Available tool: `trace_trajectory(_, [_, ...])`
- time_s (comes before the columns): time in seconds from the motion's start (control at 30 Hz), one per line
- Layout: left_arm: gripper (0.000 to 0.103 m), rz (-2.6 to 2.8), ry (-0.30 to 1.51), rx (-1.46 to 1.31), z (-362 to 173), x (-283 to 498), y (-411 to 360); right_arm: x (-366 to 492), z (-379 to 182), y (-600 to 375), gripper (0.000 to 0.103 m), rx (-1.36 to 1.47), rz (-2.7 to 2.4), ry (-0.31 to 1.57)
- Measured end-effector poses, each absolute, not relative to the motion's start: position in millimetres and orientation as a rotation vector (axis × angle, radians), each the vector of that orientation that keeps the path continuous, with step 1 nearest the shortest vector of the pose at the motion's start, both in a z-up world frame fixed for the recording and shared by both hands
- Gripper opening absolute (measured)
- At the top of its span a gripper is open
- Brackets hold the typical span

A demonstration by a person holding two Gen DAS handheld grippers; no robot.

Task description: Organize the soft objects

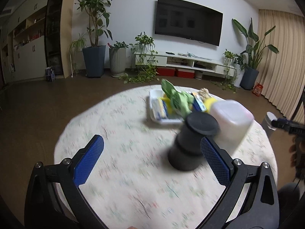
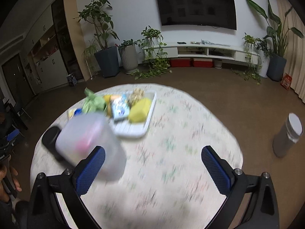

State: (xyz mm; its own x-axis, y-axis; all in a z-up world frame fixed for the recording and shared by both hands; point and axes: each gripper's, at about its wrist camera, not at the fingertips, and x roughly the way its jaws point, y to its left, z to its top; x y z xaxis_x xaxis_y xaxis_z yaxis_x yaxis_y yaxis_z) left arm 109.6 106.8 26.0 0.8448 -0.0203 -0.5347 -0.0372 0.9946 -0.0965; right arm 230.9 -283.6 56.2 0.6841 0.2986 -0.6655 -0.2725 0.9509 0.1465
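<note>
A white tray on the round cloth-covered table holds soft things: a green plush, a yellow sponge and a blue packet. Nearer me stand a black lidded canister and a translucent plastic tub. My left gripper is open and holds nothing; the canister is just behind its right finger. My right gripper is open wide with only tablecloth between the fingers; the tub sits behind its left finger. Both views are motion-blurred.
A silver bin stands on the floor right of the table. A person's hand shows at the left edge. Potted plants, a TV and a low cabinet line the far wall.
</note>
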Motion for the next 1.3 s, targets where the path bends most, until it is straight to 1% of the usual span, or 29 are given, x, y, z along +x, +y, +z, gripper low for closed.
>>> trace_trajectory(0.23, [0.103, 0.012, 0.611, -0.127, 2, 83, 82, 165, 23, -261, 0.103, 0.039, 0.314, 0.759])
trace_trajectory(0.53, [0.103, 0.071, 0.721, -0.117, -39, 70, 53, 115, -20, -227, 0.103, 0.038, 0.272, 0.745])
trace_trajectory(0.77, [0.103, 0.152, 0.724, -0.044, -49, 61, 36, 98, -20, -218, 0.103, -0.012, 0.242, 0.663])
trace_trajectory(0.97, [0.103, 0.113, 0.712, -0.046, -52, 58, 31, 94, -30, -207, 0.103, -0.034, 0.250, 0.688])
trace_trajectory(1.3, [0.103, 0.124, 0.713, -0.011, -53, 59, 21, 92, -26, -203, 0.103, -0.026, 0.235, 0.672])
